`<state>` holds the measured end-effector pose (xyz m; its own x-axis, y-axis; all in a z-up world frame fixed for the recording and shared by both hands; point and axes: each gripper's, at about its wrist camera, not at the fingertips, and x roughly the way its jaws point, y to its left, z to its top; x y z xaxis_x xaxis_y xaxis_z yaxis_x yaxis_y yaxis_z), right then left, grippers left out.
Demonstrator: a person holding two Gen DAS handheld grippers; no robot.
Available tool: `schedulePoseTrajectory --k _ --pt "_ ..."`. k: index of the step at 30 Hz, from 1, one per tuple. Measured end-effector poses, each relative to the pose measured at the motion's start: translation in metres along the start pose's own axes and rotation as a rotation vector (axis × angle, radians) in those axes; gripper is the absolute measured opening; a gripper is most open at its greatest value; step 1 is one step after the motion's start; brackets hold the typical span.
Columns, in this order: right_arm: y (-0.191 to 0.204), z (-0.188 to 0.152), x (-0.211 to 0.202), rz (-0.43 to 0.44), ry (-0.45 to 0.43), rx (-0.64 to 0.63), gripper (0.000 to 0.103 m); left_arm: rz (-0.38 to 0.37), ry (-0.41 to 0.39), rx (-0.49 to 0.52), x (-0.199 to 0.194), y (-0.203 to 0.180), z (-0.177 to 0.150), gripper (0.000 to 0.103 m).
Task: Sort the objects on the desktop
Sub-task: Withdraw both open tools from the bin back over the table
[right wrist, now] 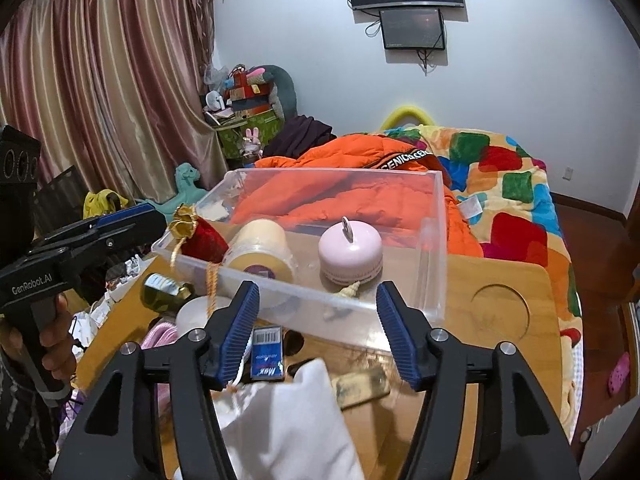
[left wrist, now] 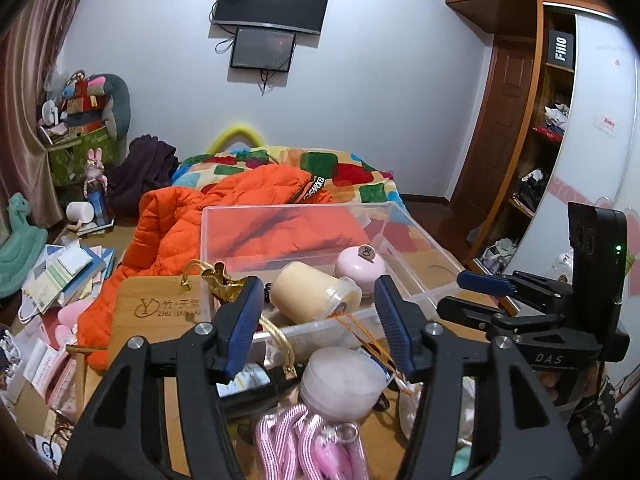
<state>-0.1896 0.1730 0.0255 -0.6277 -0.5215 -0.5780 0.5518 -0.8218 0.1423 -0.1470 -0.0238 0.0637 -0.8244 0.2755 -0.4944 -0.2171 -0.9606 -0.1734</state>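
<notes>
- The clear bin (right wrist: pixel 434 240) sat on the wooden tray table (right wrist: pixel 516 360), already holding a cream jar (right wrist: pixel 260 248), a pink round case (right wrist: pixel 350 252) and a red pouch (right wrist: pixel 204 236).
- Still unsorted just outside it: a white pouch (right wrist: pixel 288 420), pink tassels (left wrist: pixel 292 440), a blue card (right wrist: pixel 267 360).
- Left gripper (left wrist: pixel 316 320) and right gripper (right wrist: pixel 316 328) stood released, grasping nothing.

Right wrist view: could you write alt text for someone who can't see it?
An open black claw with blue pads hovers, empty, over a cluttered wooden tray table, facing a clear plastic storage box that holds a cream cylindrical jar, a round pink gadget and a red velvet pouch. A white cloth bag lies below the claw.
</notes>
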Motion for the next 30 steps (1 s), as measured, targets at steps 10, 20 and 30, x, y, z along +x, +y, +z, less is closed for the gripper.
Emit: schedulePoseTrajectory --k 10,20,30 --pt "0.016 -0.022 -0.027 0.011 -0.008 0.002 0.068 0.032 0.042 -0.017 -0.017 0.004 -0.033 0.063" --pt "0.033 -0.059 -0.036 0.01 0.051 0.005 0.068 0.073 0.121 -0.066 -0.026 0.013 -0.077 0.063" --pt "0.058 -0.111 -0.056 -0.011 0.123 0.07 0.069 0.079 0.121 -0.074 -0.043 0.008 -0.105 0.063"
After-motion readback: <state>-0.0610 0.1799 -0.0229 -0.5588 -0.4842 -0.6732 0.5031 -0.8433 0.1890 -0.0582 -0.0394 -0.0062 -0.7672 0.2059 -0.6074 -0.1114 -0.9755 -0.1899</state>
